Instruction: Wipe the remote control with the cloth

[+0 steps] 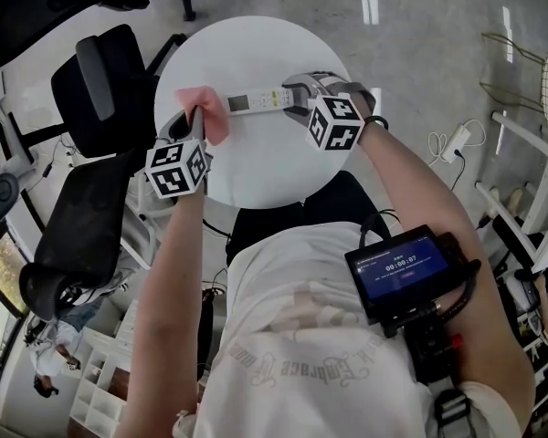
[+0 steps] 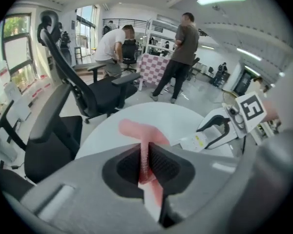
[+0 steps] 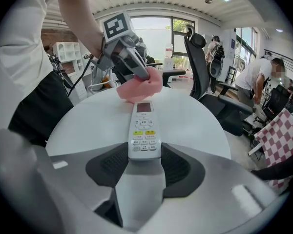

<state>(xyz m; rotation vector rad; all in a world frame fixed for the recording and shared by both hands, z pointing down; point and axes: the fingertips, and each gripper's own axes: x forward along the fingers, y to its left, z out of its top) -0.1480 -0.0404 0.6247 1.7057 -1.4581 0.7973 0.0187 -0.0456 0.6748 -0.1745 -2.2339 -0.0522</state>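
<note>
A white remote control lies across the round white table, buttons up. My right gripper is shut on the remote's near end, its jaws pressing on both long sides. A pink cloth is pinched in my left gripper, which is shut on a fold of it. In the right gripper view the cloth sits bunched at the remote's far end by the small display, with the left gripper above it. From the left gripper view I see the remote and the right gripper at the right.
A black office chair stands at the table's left, another nearer me. A power strip with cables lies on the floor at the right. Two people stand by desks far behind the table.
</note>
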